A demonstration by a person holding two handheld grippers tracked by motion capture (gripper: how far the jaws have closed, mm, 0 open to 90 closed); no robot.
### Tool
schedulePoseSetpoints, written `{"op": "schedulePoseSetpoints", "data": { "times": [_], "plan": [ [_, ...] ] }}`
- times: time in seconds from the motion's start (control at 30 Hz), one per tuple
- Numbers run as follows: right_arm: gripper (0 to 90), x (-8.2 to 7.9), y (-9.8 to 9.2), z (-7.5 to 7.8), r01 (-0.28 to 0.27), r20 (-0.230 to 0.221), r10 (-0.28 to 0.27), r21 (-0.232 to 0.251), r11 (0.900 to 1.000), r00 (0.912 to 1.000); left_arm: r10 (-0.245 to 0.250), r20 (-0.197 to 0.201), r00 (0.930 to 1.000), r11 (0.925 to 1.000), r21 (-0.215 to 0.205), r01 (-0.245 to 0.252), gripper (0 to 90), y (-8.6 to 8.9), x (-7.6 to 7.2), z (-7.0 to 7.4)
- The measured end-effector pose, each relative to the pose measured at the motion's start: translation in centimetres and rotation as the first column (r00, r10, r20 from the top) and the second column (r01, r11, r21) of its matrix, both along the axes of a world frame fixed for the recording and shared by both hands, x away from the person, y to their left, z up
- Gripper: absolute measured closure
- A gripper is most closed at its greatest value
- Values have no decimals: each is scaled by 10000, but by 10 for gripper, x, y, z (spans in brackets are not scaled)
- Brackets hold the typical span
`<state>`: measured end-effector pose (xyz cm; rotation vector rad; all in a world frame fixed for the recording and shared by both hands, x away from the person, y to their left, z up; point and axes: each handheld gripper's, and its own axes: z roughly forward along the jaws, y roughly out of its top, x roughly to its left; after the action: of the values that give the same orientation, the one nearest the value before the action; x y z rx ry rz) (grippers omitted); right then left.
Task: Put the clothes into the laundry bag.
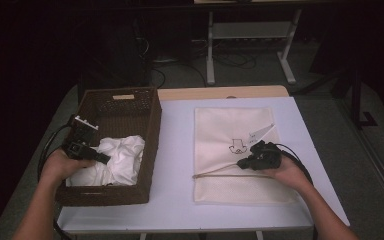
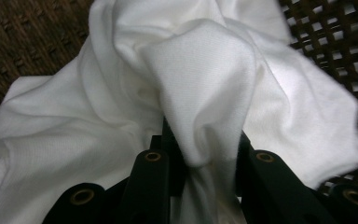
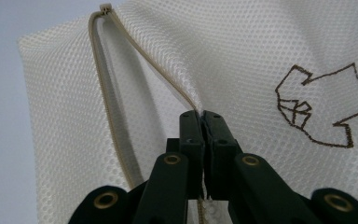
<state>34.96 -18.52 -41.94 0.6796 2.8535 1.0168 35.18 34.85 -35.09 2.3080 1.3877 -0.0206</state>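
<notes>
Toward the surface's left edge, inside the basket (image 1: 152,131): white cloth (image 1: 117,160), soft, light, limp, bunched. Left gripper (image 1: 101,158) jaws pinched on a raised fold (image 2: 205,107); likely to trail and sag when lifted, so a thick bunch beats a thin edge. Right of centre, flat on the surface: mesh bag (image 1: 230,125), flimsy, floppy. Right gripper (image 1: 241,163) jaws clamped on its zip edge (image 3: 168,84), the firmest hold, mouth parted slightly.

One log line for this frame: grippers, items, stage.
left gripper: shut on white cloth in basket | right gripper: shut on mesh bag zipper edge | stage: bag opening lifted
</notes>
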Motion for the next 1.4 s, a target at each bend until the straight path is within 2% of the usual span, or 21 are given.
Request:
{"op": "schedulePoseSetpoints", "data": {
  "times": [0.23,0.47,0.63,0.7,0.73,0.8,0.83,0.87,0.9,0.93,0.97,1.0,1.07,1.1,1.17,1.23,1.27,1.3,1.33,1.37,1.4],
  "plan": [
    [866,1,0,3,30,68,-31,163,9999,10000,-167,183,9997,9976,-674,179,767,2,-10,15],
    [866,1,2,3,4,133,-6,155,9999,9999,-86,221,9997,9953,-963,107,767,1,-13,18],
    [868,4,-1,6,10,20,-11,384,9993,10000,180,370,9992,9881,-1536,-122,767,7,-15,26],
    [870,5,-2,7,45,4,-45,554,9985,10000,397,493,9980,9800,-1967,-293,768,13,-17,33],
    [870,5,-2,7,45,4,-45,554,9985,10000,397,493,9980,9800,-1967,-293,768,13,-17,33],
    [870,5,-3,8,101,-54,-97,694,9975,9999,563,571,9968,9697,-2408,-410,771,19,-20,41],
    [870,5,-3,8,101,-54,-97,694,9975,9999,563,571,9968,9697,-2408,-410,775,19,-20,41],
    [870,5,-4,9,96,-39,-93,709,9974,9999,712,614,9956,9534,-2975,-498,791,24,-23,44],
    [870,5,-4,9,96,-39,-93,709,9974,9999,712,614,9956,9534,-2975,-498,803,24,-23,44],
    [870,6,-4,10,102,-34,-100,709,9974,9999,887,740,9933,9385,-3403,-584,819,29,-25,49],
    [870,6,-4,10,102,-34,-100,709,9974,9999,887,740,9933,9385,-3403,-584,820,29,-25,49],
    [870,6,-4,11,120,-3,-120,718,9973,9999,756,848,9935,9519,-3029,-466,822,28,-27,52],
    [870,7,-3,11,150,-2,-151,728,9972,9999,612,773,9951,9661,-2551,-396,822,24,-27,50],
    [870,7,-3,11,150,-2,-151,728,9972,9999,612,773,9951,9661,-2551,-396,821,24,-27,50],
    [870,7,-2,11,161,-20,-160,721,9973,9999,607,724,9955,9749,-2183,-436,816,20,-24,43],
    [870,6,-1,9,146,0,-147,616,9980,9999,513,595,9969,9763,-2133,-375,721,15,-20,35],
    [869,7,-1,9,130,14,-131,570,9983,9999,466,372,9982,9832,-1784,-393,594,7,-14,28],
    [869,7,-1,9,115,19,-116,557,9984,9999,466,372,9982,9832,-1784,-393,506,7,-14,28],
    [869,6,-1,10,120,24,-121,546,9984,9999,314,-21,9995,9913,-1279,-314,418,-6,-5,17],
    [869,6,-1,10,120,24,-121,546,9984,9999,314,-21,9995,9913,-1279,-314,378,-6,-5,17],
    [869,6,-1,10,111,60,-114,529,9985,9999,189,-151,9997,9967,-786,-201,378,-12,-1,12]
  ]
}}
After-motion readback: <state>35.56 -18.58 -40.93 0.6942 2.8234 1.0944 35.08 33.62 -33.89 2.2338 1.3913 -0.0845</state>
